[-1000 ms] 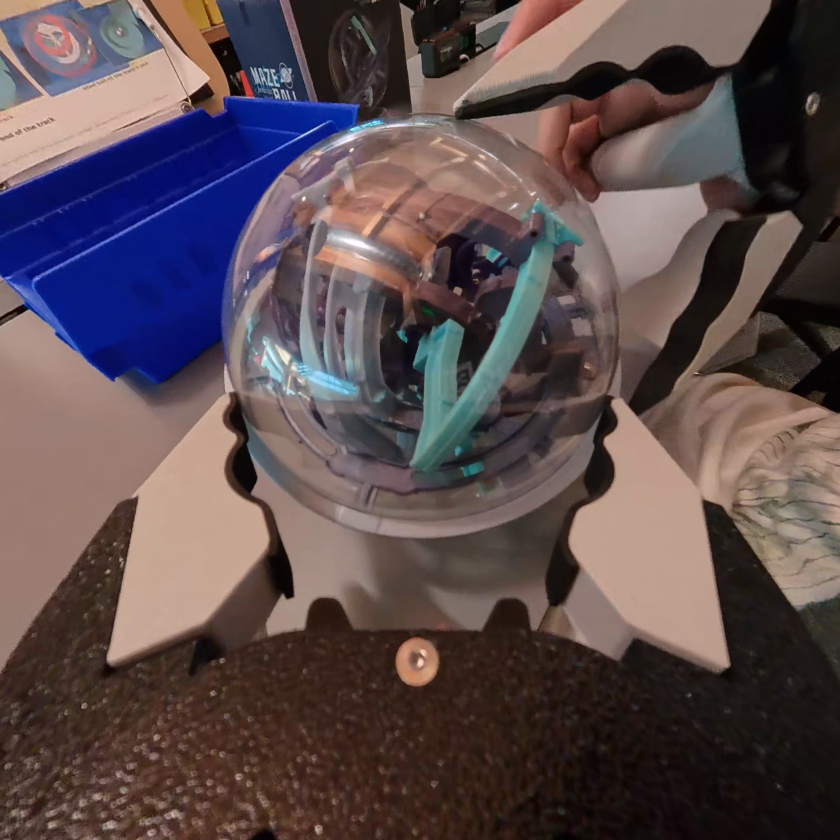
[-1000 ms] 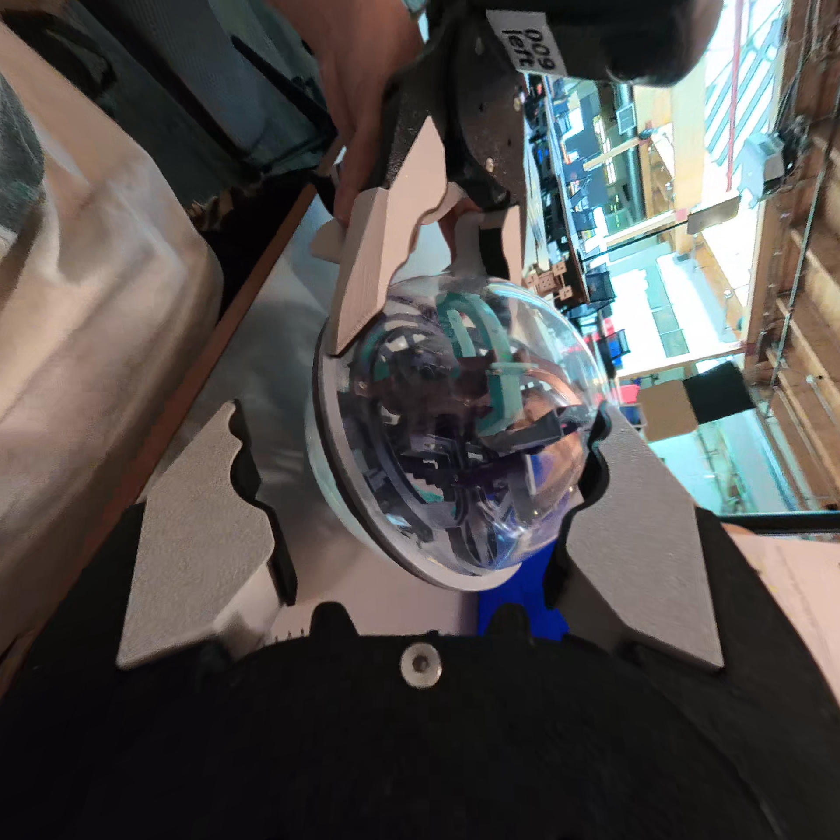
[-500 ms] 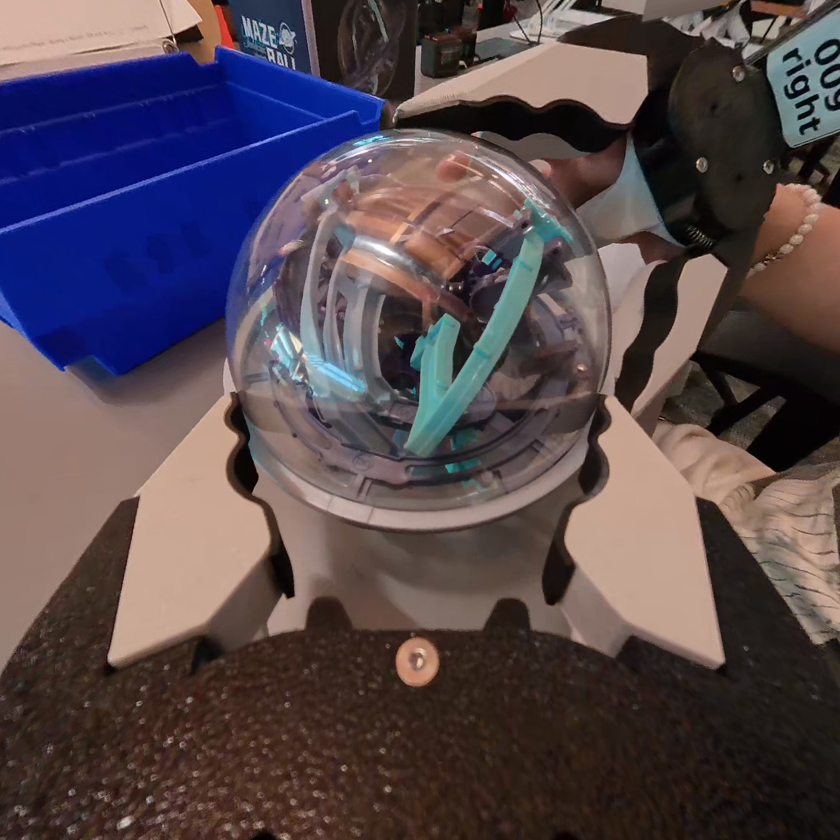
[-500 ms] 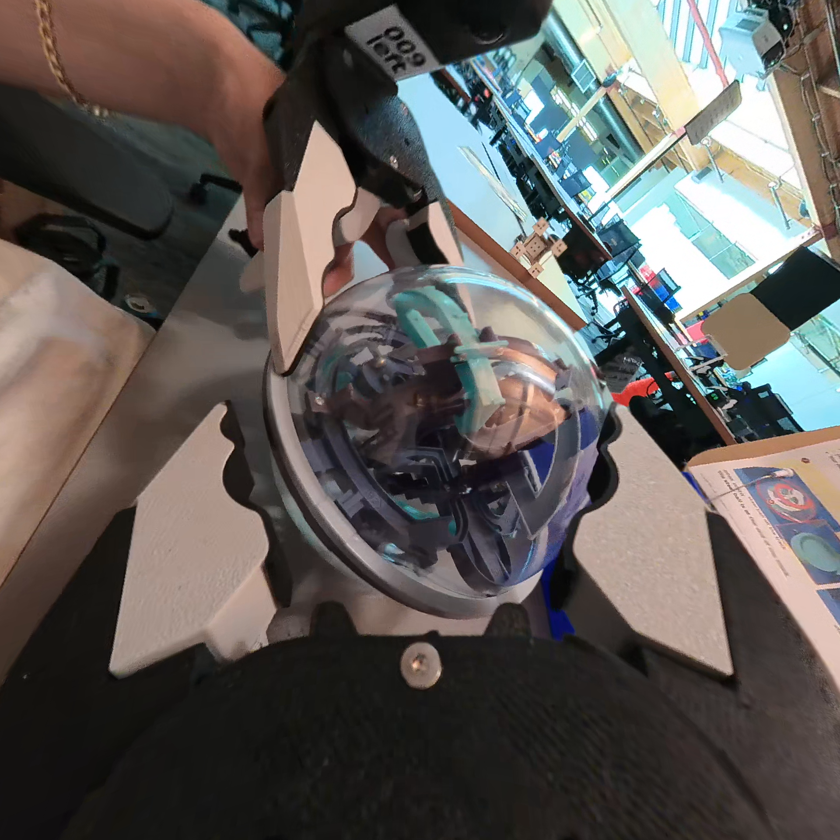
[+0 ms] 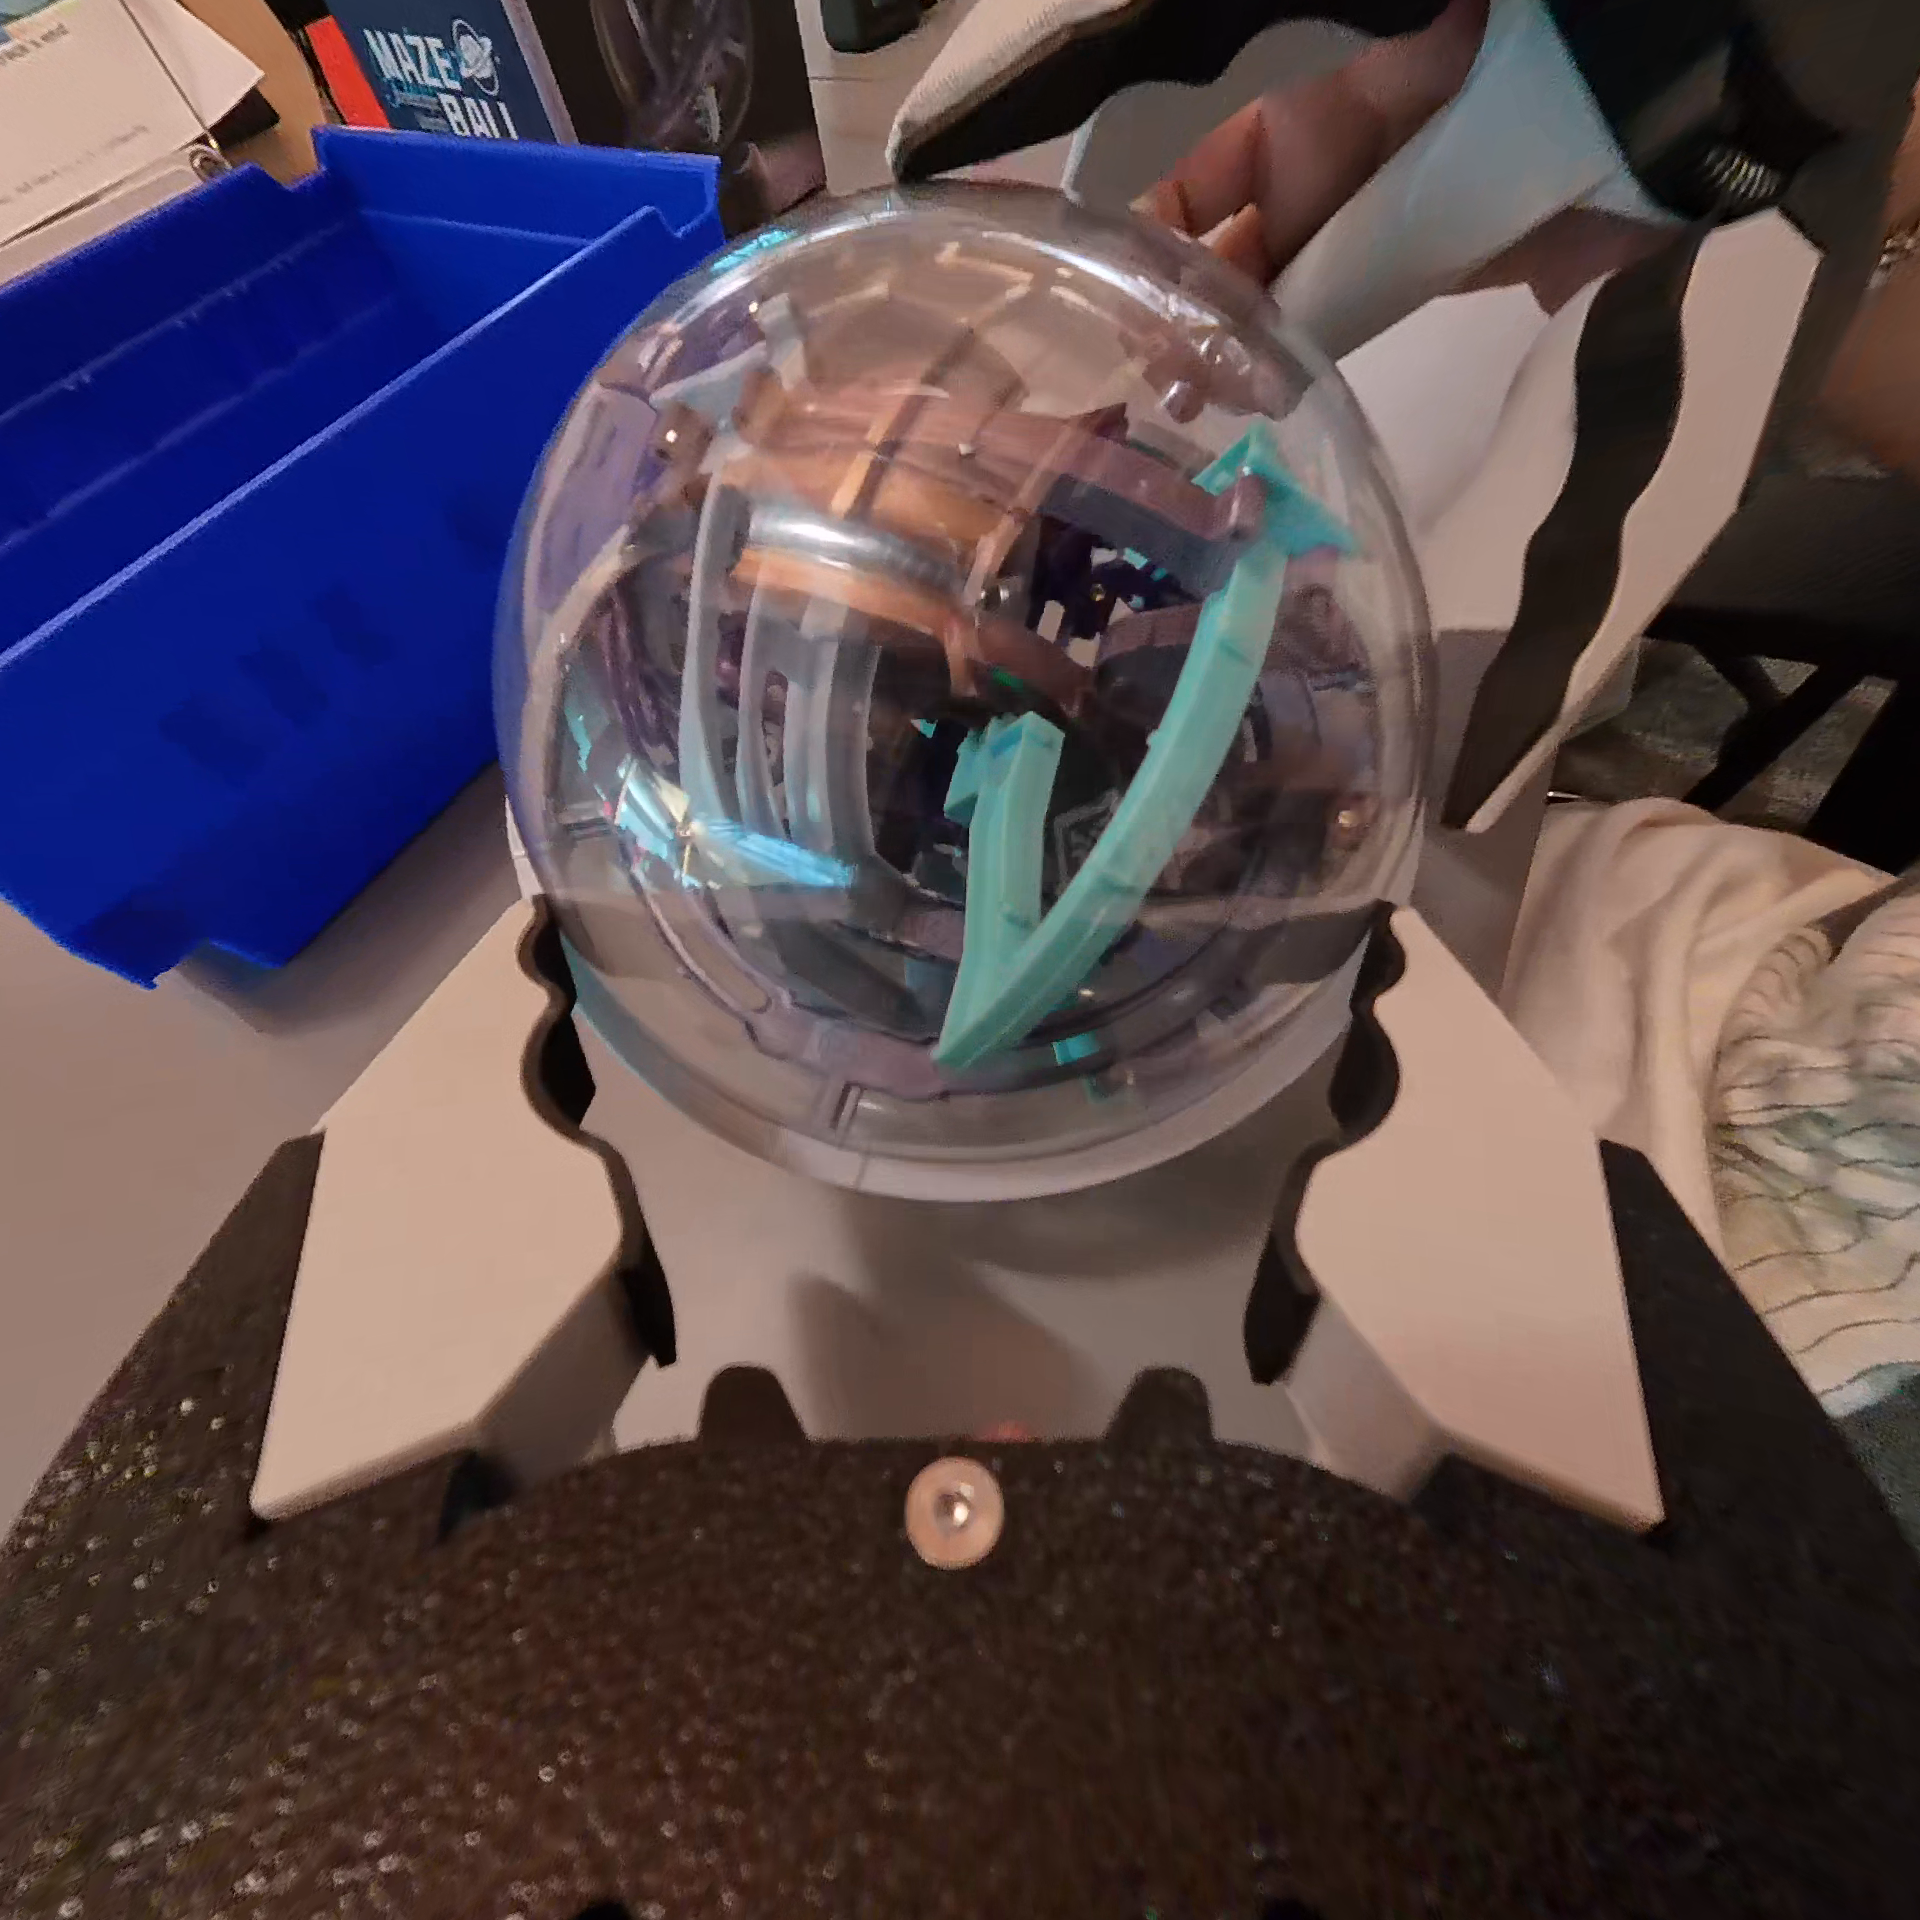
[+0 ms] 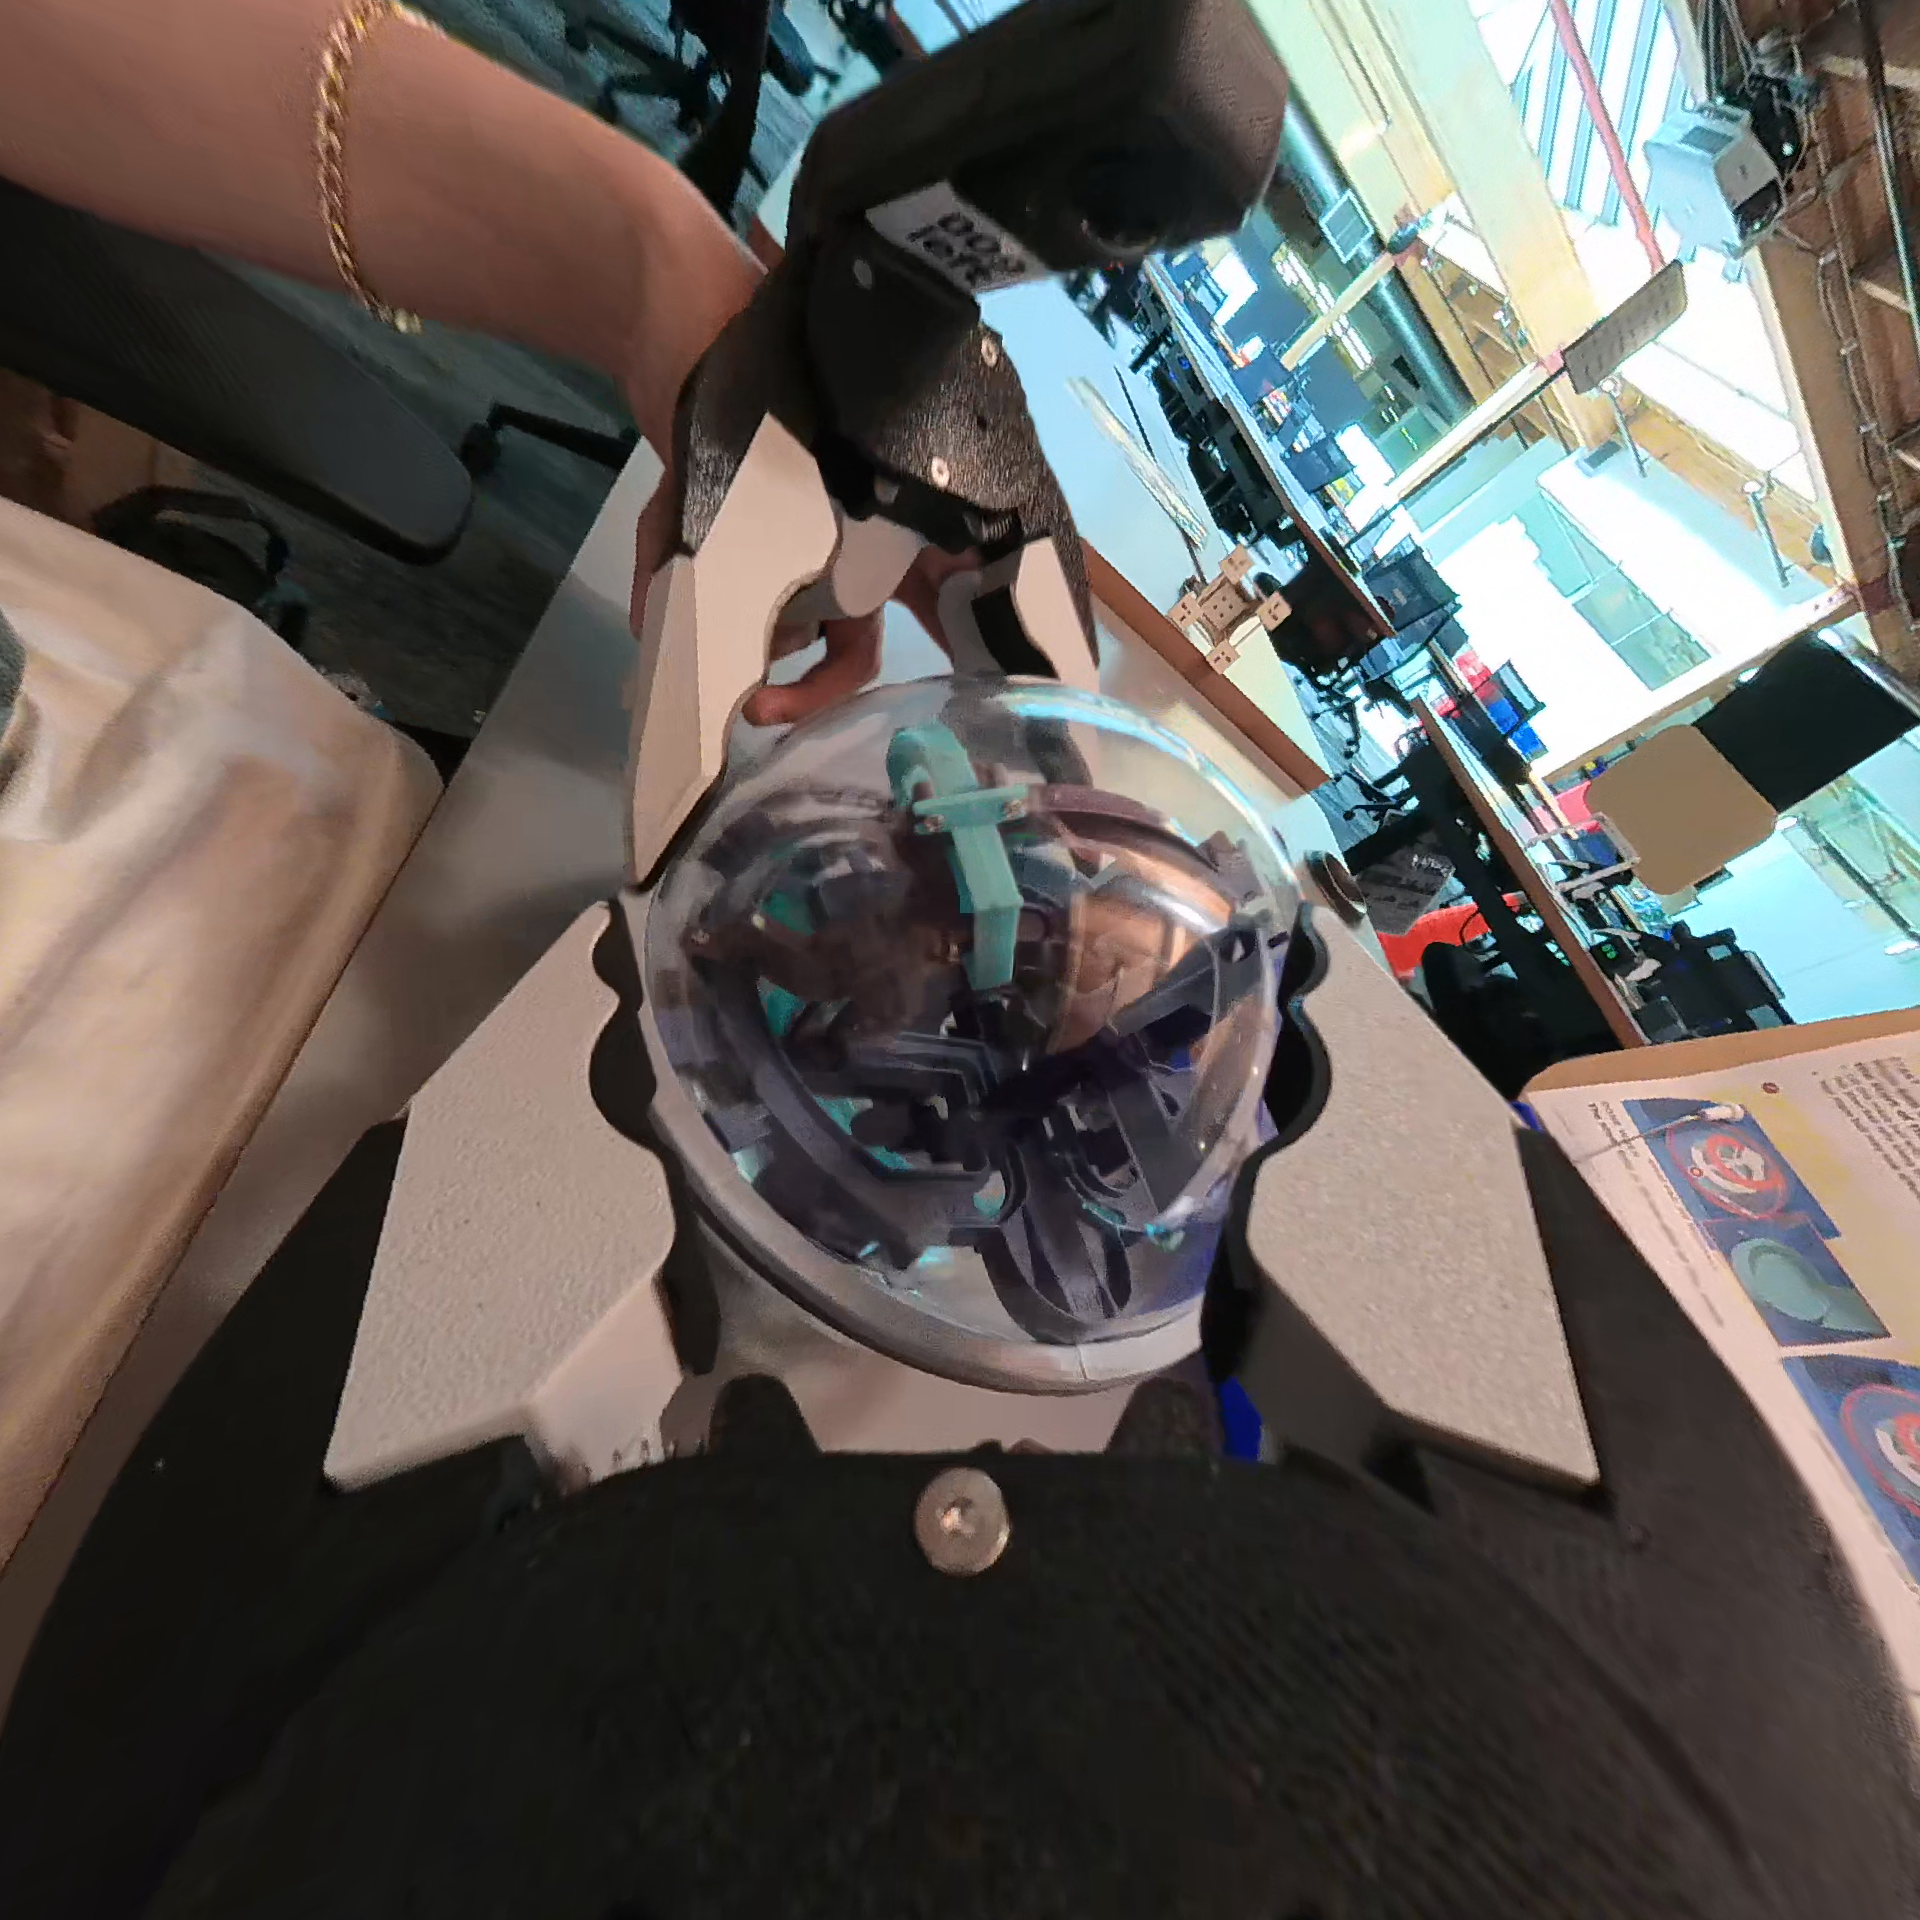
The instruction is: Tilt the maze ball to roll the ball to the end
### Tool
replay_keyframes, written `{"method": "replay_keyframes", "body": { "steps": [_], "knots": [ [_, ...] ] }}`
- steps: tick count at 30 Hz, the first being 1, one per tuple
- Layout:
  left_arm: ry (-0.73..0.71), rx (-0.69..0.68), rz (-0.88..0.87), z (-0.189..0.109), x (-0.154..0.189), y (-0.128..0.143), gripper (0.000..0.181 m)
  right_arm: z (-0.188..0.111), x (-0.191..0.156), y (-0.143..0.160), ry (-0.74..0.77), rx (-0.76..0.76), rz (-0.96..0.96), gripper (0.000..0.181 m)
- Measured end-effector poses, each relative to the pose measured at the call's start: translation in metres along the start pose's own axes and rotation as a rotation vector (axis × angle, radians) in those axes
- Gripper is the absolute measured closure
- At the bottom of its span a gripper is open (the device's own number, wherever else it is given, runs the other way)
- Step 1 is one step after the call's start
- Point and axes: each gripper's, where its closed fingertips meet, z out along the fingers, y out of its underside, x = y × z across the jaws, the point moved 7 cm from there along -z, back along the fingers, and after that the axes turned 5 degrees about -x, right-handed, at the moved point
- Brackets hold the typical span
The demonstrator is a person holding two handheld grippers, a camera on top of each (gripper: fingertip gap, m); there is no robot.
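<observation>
The maze ball [image 5: 956, 675] is a clear sphere with teal, grey and brown tracks inside. It is held above the table between both grippers. My left gripper [image 5: 956, 925] is shut on its lower sides, near the pale equator ring. The right gripper's fingers [image 5: 1081, 73] reach over its top and right side. In the right wrist view my right gripper [image 6: 961, 925] is shut on the maze ball [image 6: 966, 1060], with both fingers touching it. The left gripper [image 6: 914, 436] holds it from the far side. I cannot make out the small ball inside.
A blue bin [image 5: 260, 520] stands on the grey table [image 5: 156, 1143] at the left, with the toy's box [image 5: 447, 73] behind it. A printed sheet [image 6: 1766, 1195] lies at the right. White cloth [image 5: 1714, 1039] lies past the table edge. An office chair [image 6: 260, 395] stands nearby.
The right gripper's left finger, apart from the sphere a second ago, now touches it. Both grippers have rolled and tilted the sphere together. It sits deeper between the right gripper's fingers.
</observation>
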Motion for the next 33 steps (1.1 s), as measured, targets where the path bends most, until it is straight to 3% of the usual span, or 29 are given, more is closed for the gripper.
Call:
{"method": "replay_keyframes", "body": {
  "steps": [3, 15, 33],
  "knots": [
    [0.001, 0.007, 0.019, 0.002, 0.0, -0.001, 0.039, -0.003, 0.006, 0.003, -0.01, 0.008, 0.04, 0.065],
    [0.045, 0.053, -0.072, 0.009, -0.01, -0.009, 0.041, 0.004, 0.015, 0.023, 0.06, 0.066, 0.198, 0.051],
    [0.015, 0.055, 0.246, 0.007, 0.008, -0.012, 0.041, -0.015, -0.025, 0.009, 0.206, 0.037, 0.114, 0.047]
  ]
}}
